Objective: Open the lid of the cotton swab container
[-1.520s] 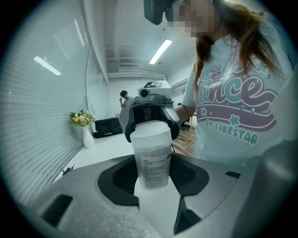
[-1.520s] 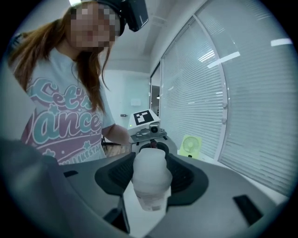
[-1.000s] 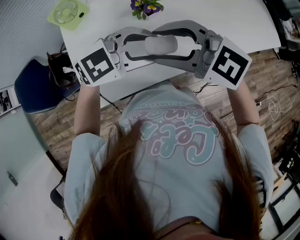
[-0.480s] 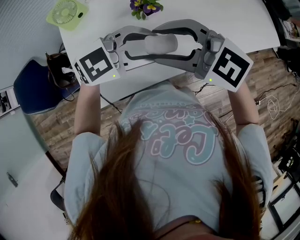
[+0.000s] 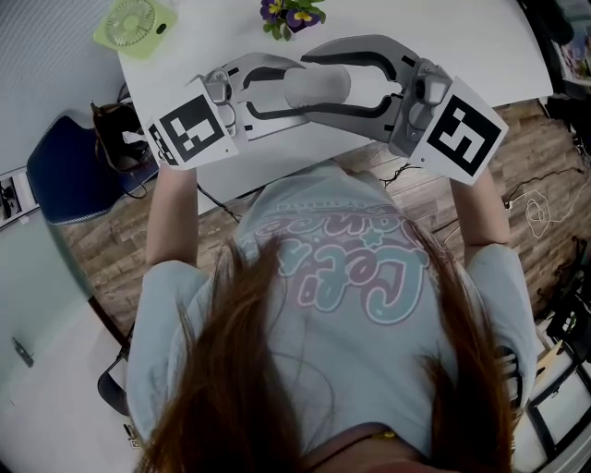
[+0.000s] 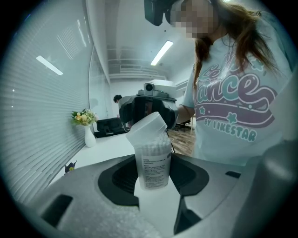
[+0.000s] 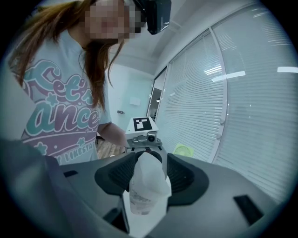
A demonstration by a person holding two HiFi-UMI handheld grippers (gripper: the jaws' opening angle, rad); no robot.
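Observation:
I hold a clear cotton swab container point(image 5: 328, 88) over the white table point(image 5: 480, 46), between the two grippers. In the left gripper view its body point(image 6: 153, 162), packed with swabs, sits upright between my left gripper's pads, which press on it. The lid point(image 6: 146, 128) is tipped up at an angle, open on one side. My left gripper point(image 5: 297, 92) comes in from the left and my right gripper point(image 5: 314, 78) from the right. In the right gripper view the lid point(image 7: 149, 174) lies between the right pads, which touch it as the jaws are closing.
A small vase of flowers point(image 5: 288, 14) and a green fan point(image 5: 134, 23) stand at the far side of the table. A blue chair point(image 5: 69, 166) and a dark bag point(image 5: 115, 129) are off the table's left edge. Cables lie on the wood floor point(image 5: 540, 208).
My right gripper has risen and swung slightly toward the far side of the table. The left gripper and the container's body have stayed in place.

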